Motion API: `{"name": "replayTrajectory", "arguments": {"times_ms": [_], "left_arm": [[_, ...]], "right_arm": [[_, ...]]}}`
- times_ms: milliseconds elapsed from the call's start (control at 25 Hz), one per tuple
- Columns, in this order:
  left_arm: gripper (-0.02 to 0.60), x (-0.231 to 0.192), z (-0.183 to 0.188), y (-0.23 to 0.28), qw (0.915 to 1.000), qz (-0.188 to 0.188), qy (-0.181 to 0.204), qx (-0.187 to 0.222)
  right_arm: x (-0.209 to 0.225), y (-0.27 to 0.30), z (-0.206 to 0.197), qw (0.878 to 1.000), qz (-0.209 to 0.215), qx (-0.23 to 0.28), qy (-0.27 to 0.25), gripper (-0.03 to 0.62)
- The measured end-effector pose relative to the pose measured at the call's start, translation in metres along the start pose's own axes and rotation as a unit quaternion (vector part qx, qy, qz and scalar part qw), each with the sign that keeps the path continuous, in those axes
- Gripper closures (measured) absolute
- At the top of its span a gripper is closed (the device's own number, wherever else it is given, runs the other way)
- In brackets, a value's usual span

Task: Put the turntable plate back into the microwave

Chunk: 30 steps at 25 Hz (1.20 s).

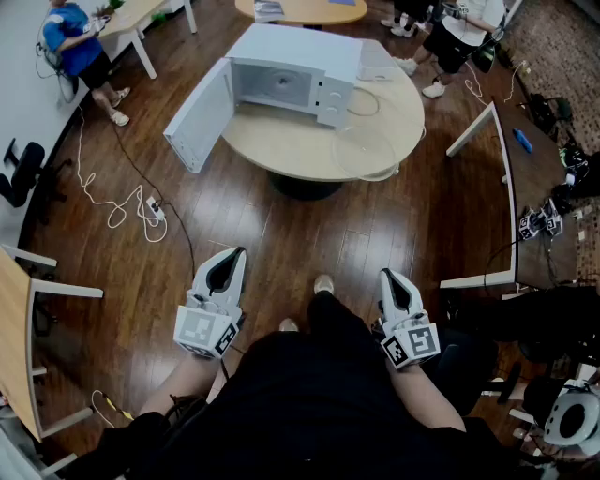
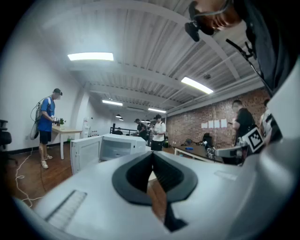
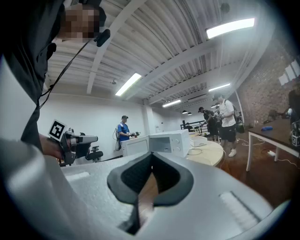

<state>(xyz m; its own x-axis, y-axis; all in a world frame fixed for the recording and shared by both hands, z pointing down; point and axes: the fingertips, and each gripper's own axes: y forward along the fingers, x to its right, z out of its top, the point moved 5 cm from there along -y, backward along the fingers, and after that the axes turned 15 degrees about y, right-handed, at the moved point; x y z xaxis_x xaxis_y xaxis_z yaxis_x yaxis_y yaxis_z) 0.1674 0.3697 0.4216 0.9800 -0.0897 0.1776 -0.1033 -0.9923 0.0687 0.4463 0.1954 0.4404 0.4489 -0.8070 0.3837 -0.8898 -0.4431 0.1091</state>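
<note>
Left gripper (image 1: 234, 255) and right gripper (image 1: 389, 277): both are being held low over the wooden floor (image 1: 309, 234), well short of the microwave (image 1: 291, 80) and pointed roughly level towards it. The jaws of each are being held pressed together, and nothing is being gripped by either.

Microwave: is being seen standing on a round table (image 1: 281, 145), with its door (image 1: 199, 117) swung wide open on its left in the head view.

Turntable plate (image 1: 364, 150): a clear glass disc, is being seen lying flat on the table, in front of the microwave and to its right, near the table's edge and apart from the microwave.

Cable (image 1: 364, 101): is being seen looped on the table just right of the microwave's control panel.

Power strip (image 1: 153, 208): is being seen lying on the floor with a white cord, below and left of the microwave's open door.

Person in a blue shirt (image 1: 73, 42): is being seen standing well to the left of the microwave, beside a desk (image 1: 131, 17).

Other people (image 1: 450, 33): are being seen standing beyond the microwave, to its right.
</note>
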Motion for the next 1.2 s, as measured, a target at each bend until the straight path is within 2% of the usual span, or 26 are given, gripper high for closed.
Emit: {"name": "replayTrajectory", "arguments": {"times_ms": [320, 600, 1200], "left_arm": [[0.575, -0.01, 0.002, 0.016, 0.9998, 0.012, 0.009, 0.014], [0.575, -0.029, 0.009, 0.032, 0.9995, 0.027, 0.018, 0.002], [0.575, -0.087, 0.024, 0.148, 0.9978, 0.052, 0.028, -0.032]], "right_arm": [[0.004, 0.027, -0.003, 1.0, 0.013, 0.0, 0.002, 0.592], [0.012, 0.068, 0.0, 0.999, 0.034, -0.004, 0.01, 0.592], [0.084, 0.181, 0.038, 0.998, 0.042, 0.002, 0.04, 0.592]]}}
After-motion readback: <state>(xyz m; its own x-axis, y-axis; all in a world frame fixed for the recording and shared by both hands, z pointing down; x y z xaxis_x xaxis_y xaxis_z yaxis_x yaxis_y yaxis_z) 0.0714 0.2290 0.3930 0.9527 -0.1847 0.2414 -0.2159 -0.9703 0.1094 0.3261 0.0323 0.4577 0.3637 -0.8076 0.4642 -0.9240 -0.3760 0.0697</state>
